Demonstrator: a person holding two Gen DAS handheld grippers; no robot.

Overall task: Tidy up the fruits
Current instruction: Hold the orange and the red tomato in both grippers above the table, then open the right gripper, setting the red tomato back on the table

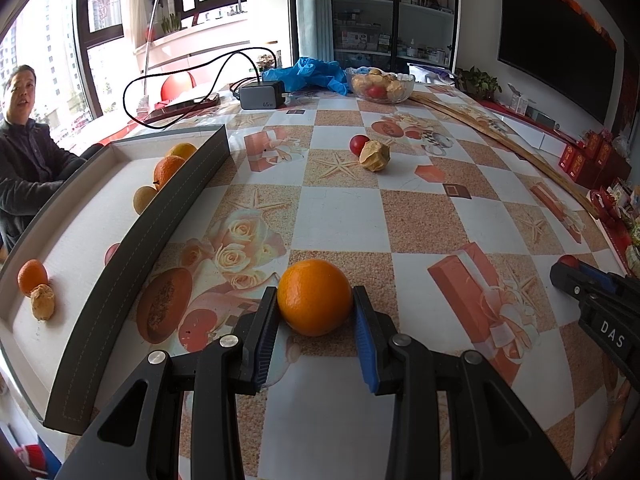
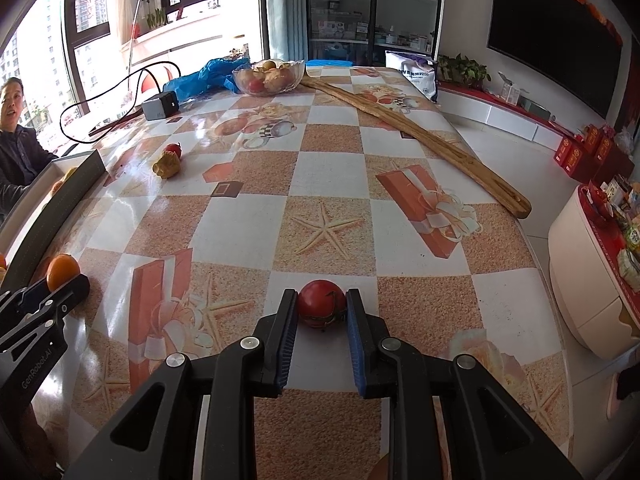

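Note:
My left gripper [image 1: 315, 300] is shut on an orange [image 1: 314, 297] just above the patterned table, right of the grey tray [image 1: 160, 216]. The tray holds several fruits: oranges [image 1: 32, 277], a tan fruit [image 1: 42, 301] and others at its far end. My right gripper [image 2: 321, 304] is shut on a red apple [image 2: 321, 303] low over the table. It also shows in the left wrist view [image 1: 568, 270] at the right edge. A red fruit [image 1: 358, 145] and a tan fruit [image 1: 374, 156] lie together mid-table.
A glass bowl [image 1: 380, 98] of fruit stands at the far end beside blue gloves [image 1: 316, 74], a charger [image 1: 262, 95] with black cable and a phone. A long wooden board [image 2: 420, 132] lies along the right side. A man [image 1: 24, 144] sits at the left.

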